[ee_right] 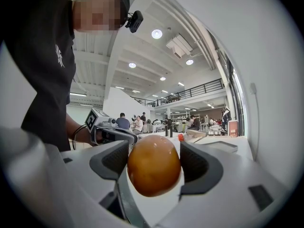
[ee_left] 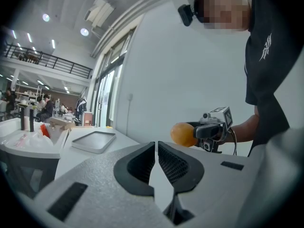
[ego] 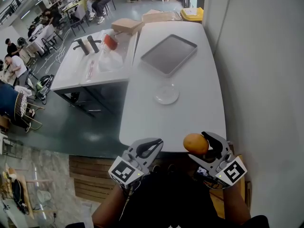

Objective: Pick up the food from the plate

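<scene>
In the right tool [ego: 200, 145], orange food [ee_right: 154, 165].

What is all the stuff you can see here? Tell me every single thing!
big table: one, white, in front of the person
tray: one, grey, on the big table's far half
plate: one, clear, on the big table, nearer than the tray, nothing on it
food: one, orange-brown, round, held up at the big table's near edge
side table: one, white, left of the big table
bottles: two, dark, on the side table
boxes: two, brown cardboard, at the tables' far end
bin: one, yellow, beyond the big table
left gripper: one, grey, fingers together, holding nothing
right gripper: one, grey, fingers closed on the food
</scene>
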`<state>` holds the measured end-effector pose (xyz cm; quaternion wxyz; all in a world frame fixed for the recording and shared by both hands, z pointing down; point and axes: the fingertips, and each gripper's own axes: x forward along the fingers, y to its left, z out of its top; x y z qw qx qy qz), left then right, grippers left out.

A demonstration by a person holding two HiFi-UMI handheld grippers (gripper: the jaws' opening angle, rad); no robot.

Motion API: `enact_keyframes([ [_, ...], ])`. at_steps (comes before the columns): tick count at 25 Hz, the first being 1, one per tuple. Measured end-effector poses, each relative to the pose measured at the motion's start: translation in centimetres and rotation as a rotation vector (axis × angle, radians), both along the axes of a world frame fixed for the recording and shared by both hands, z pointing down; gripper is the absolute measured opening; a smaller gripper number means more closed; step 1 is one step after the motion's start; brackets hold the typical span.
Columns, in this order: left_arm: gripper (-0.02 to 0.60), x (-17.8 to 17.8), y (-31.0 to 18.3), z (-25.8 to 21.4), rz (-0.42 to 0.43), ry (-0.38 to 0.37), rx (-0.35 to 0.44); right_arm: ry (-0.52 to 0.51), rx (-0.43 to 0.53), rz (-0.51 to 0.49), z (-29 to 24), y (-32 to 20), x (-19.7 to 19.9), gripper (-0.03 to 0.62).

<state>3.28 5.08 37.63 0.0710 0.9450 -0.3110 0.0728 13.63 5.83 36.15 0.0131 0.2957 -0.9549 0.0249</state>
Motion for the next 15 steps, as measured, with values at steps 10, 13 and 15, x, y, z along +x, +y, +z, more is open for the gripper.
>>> enact_keyframes([
  [10, 0.011, 0.03, 0.06, -0.06, -0.001, -0.016, 0.008, -0.019, -0.006, 0.015, -0.32, -0.18, 0.54, 0.328],
  [13, 0.011, -0.02, 0.47, -0.16, -0.011, -0.011, -0.006, -0.016, -0.003, 0.011, -0.35, -0.04, 0.46, 0.328],
  [15, 0.011, -0.03, 0.77, -0.26, -0.013, -0.009, -0.009, -0.015, -0.001, 0.011, -0.44, 0.06, 0.44, 0.328],
])
